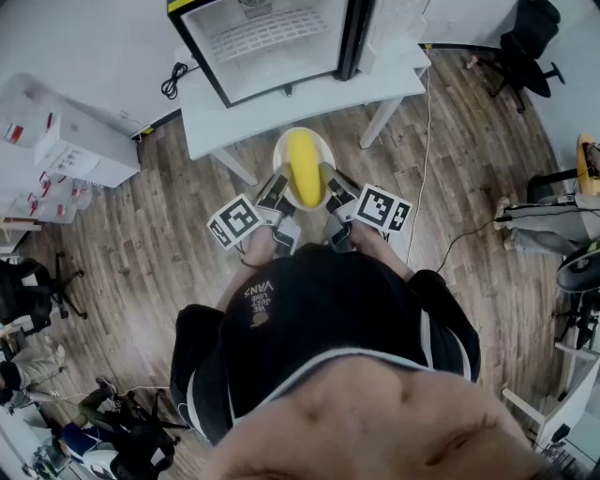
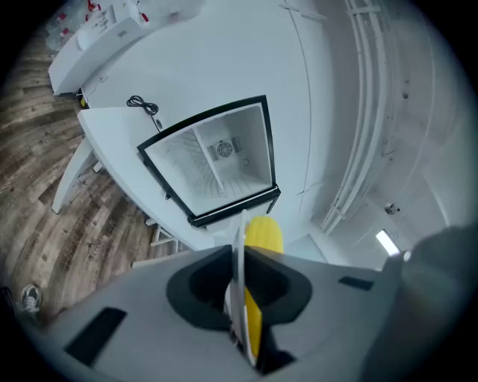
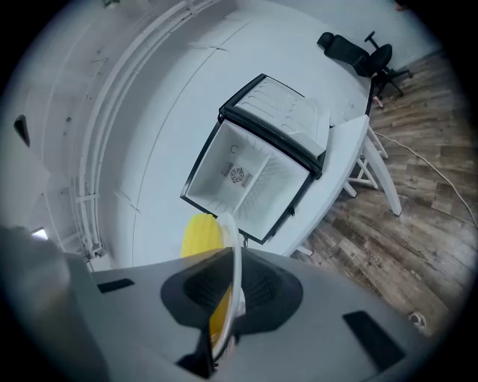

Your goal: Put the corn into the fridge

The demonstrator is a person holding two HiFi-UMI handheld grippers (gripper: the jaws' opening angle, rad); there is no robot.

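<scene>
Corn's not in yet! The smooth yellow corn cob [image 1: 302,180] rides a round white plate [image 1: 282,150] in mid-air, with the open black-framed white mini fridge [image 1: 272,42] waiting at 12 o'clock on the white table [image 1: 384,86]. The carry-in and release remain. At 7 o'clock the left gripper [image 1: 278,194] pinches the plate's rim, and at 5 o'clock the right gripper [image 1: 331,190] clamps it too, both nearly closed on that thin edge.

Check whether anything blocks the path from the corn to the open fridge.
Nothing visible does. The corn lies on the white plate, clamped at its rim by the left gripper and right gripper. Ahead, the fridge stands on the table with its door swung aside; only open air lies between.
</scene>
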